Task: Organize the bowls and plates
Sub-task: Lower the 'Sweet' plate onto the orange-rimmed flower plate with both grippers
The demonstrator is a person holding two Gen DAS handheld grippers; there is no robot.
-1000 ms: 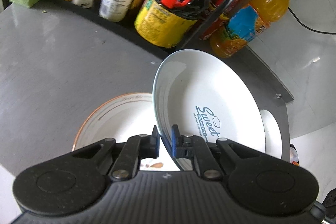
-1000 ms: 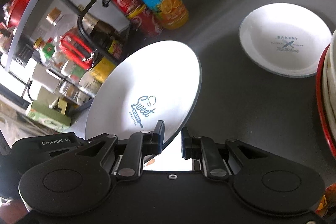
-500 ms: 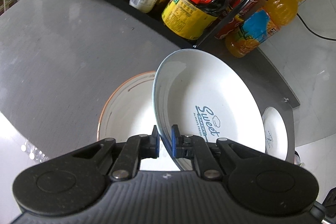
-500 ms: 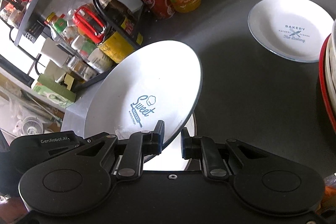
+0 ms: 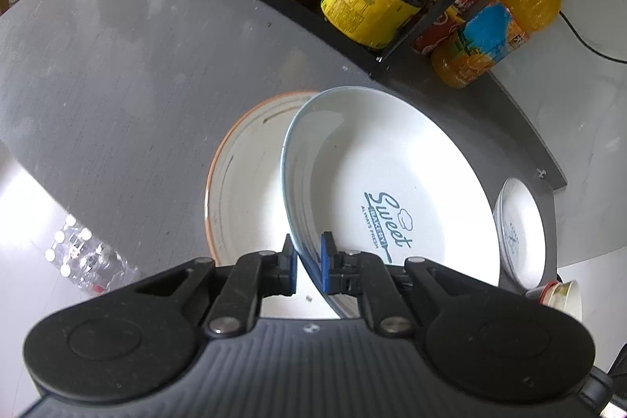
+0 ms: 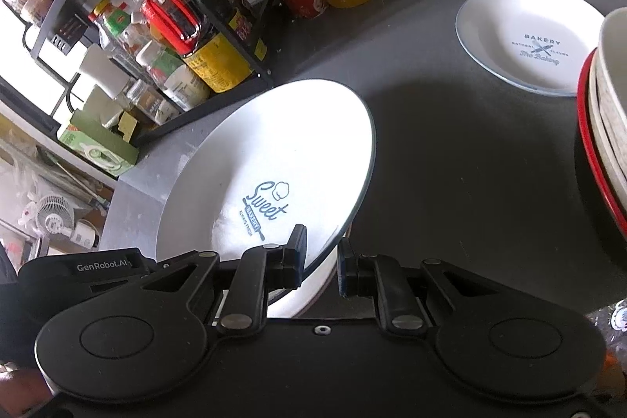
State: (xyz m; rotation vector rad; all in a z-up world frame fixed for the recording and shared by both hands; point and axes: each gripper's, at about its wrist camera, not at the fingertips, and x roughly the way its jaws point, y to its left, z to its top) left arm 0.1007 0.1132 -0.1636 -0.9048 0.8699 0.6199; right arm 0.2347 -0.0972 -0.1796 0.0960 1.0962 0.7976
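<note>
Left hand-held gripper clenched the near rim of the Sweet plate, holding it tilted above an orange-rimmed plate that lay on the grey worktop. Right hand-held gripper stood released, its pads on either side of the same plate's edge without clamping it. Well apart on the worktop lay a Bakery plate, beside stacked bowls. A bottle rack stood behind.

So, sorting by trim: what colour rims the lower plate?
Orange, on the lower plate; left wrist view.
</note>
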